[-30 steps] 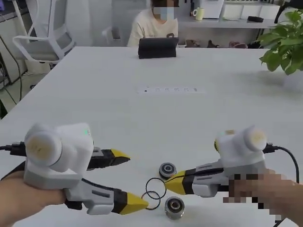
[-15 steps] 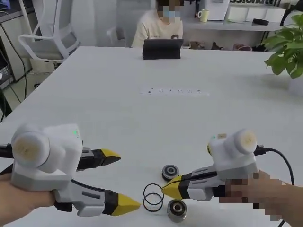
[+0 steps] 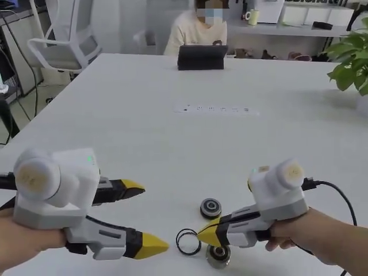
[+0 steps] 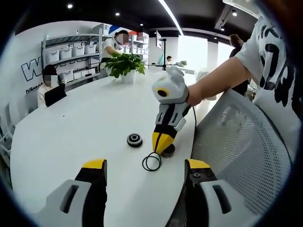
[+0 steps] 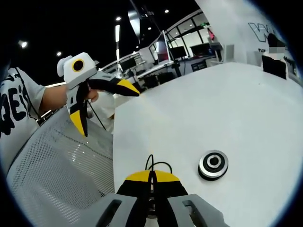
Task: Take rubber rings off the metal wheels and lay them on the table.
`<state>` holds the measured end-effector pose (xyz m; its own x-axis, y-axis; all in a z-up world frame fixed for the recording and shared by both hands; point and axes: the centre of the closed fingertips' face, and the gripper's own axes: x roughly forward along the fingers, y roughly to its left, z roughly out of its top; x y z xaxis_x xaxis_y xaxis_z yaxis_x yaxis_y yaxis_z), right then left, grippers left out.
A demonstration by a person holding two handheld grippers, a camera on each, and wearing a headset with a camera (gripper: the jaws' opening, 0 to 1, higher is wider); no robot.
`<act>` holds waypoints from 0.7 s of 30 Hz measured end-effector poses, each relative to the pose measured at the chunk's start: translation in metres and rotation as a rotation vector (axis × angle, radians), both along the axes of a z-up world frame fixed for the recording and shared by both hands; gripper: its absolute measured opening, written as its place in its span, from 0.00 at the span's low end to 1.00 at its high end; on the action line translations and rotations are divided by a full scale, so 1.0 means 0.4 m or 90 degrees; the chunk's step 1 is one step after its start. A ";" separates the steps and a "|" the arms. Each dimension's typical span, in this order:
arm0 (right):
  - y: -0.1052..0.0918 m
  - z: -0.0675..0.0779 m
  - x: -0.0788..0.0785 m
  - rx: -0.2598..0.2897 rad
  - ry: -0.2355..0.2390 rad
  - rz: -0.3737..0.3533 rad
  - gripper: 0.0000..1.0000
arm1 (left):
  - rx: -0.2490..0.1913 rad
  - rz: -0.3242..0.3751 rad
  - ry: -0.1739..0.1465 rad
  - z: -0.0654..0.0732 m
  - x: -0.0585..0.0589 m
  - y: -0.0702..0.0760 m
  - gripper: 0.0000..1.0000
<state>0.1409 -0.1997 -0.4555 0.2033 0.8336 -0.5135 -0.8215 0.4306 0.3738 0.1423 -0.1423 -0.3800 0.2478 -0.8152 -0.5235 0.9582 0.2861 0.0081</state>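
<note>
Your white table (image 3: 172, 144) runs wide and bare through the middle of the frame. The work sits low, near its front edge. Two thin black rings (image 3: 188, 241) lie flat and overlapping at bottom centre. One round metal wheel (image 3: 211, 207) sits just above them. A second wheel (image 3: 218, 256) is partly hidden behind your right gripper (image 3: 201, 235), whose jaws are clenched together. Your left gripper (image 3: 150, 217), at lower left, is spread wide.

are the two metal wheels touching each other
Apart. The left gripper view shows bare table between the far wheel and the near wheel by the right gripper.
</note>
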 end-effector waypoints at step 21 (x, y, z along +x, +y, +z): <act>-0.016 -0.037 0.020 -0.038 0.007 -0.019 0.00 | 0.002 0.012 0.008 -0.008 0.006 0.015 0.63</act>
<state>0.1489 -0.2062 -0.4702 0.2227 0.7949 -0.5644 -0.8038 0.4773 0.3550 0.1447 -0.1363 -0.3832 0.2573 -0.8085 -0.5293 0.9524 0.3047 -0.0025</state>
